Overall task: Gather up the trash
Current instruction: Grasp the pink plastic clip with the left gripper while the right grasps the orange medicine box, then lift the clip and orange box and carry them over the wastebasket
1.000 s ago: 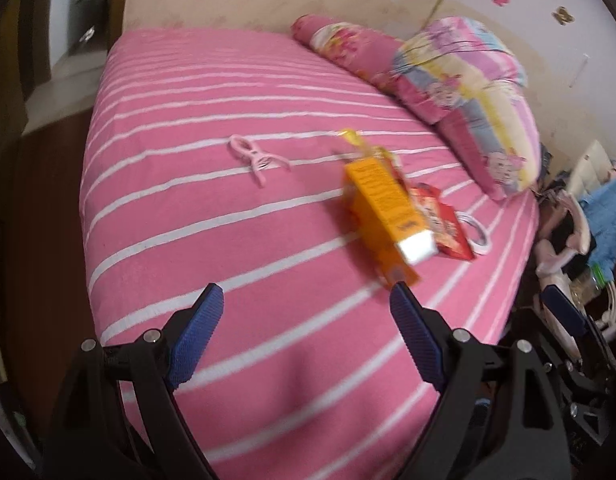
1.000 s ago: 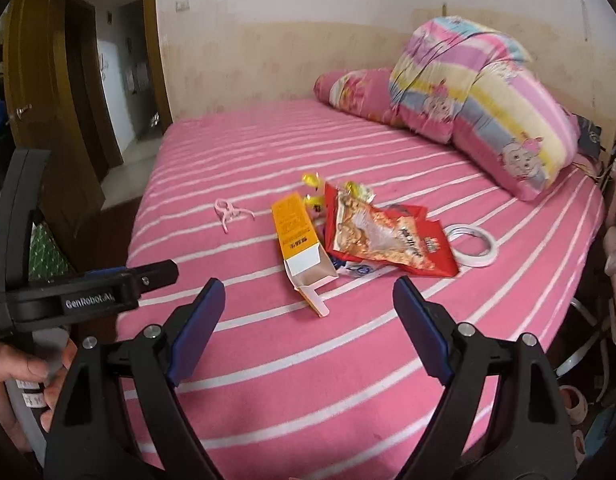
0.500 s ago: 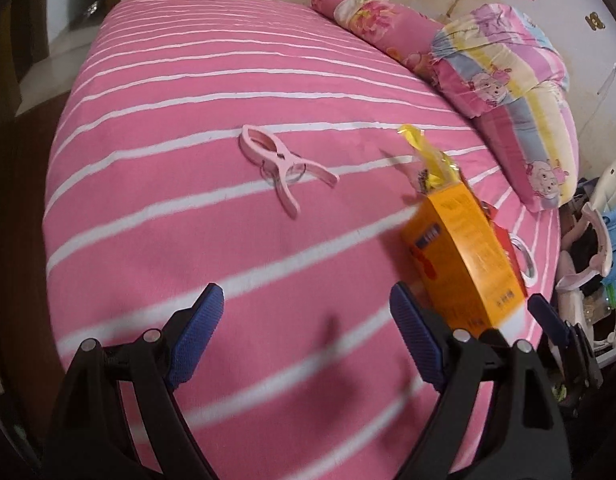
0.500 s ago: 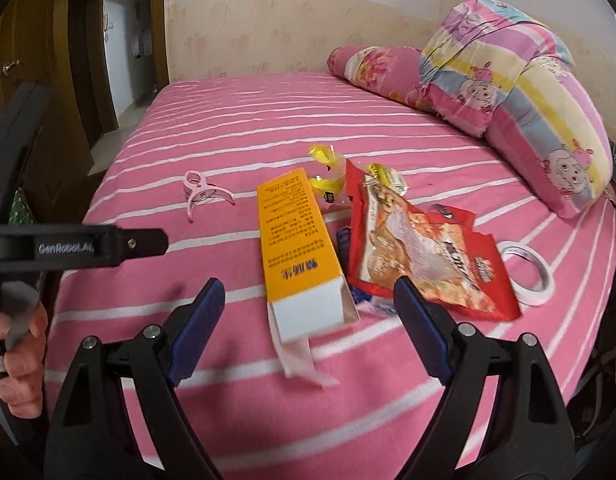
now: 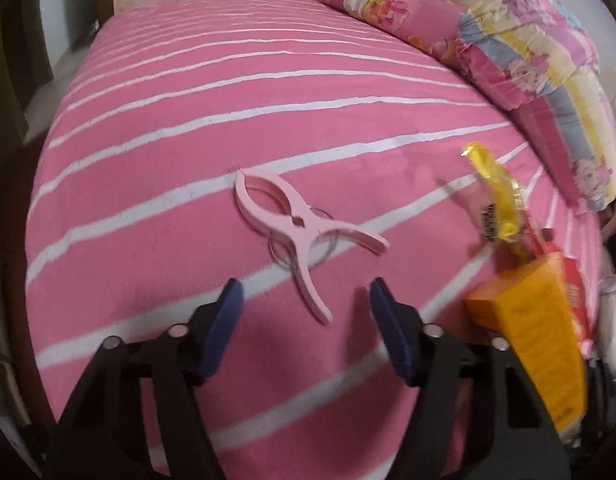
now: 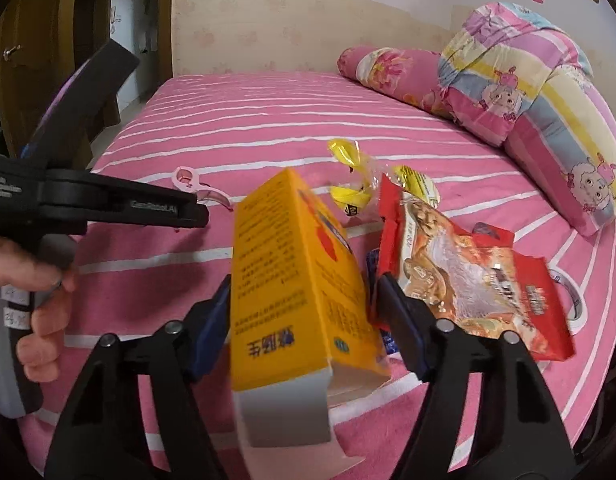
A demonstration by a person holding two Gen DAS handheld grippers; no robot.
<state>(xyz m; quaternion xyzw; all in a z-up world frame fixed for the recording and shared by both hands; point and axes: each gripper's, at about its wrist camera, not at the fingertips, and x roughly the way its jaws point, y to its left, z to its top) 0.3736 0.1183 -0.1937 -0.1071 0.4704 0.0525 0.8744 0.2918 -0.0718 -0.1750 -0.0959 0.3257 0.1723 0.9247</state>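
Orange carton (image 6: 292, 280) clamped in just-closing right tool (image 6: 304, 312); left tool (image 5: 304, 300) apart, narrowing, astride pink clip (image 5: 300, 232)

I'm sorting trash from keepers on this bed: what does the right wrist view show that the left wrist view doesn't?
Right wrist only: the red snack bag, the tape roll, a hand holding the left tool.
Left wrist only: the whole pink clothespin, just ahead of the left tool.
Both: the orange box, between the right tool's pads, and the yellow wrapper.
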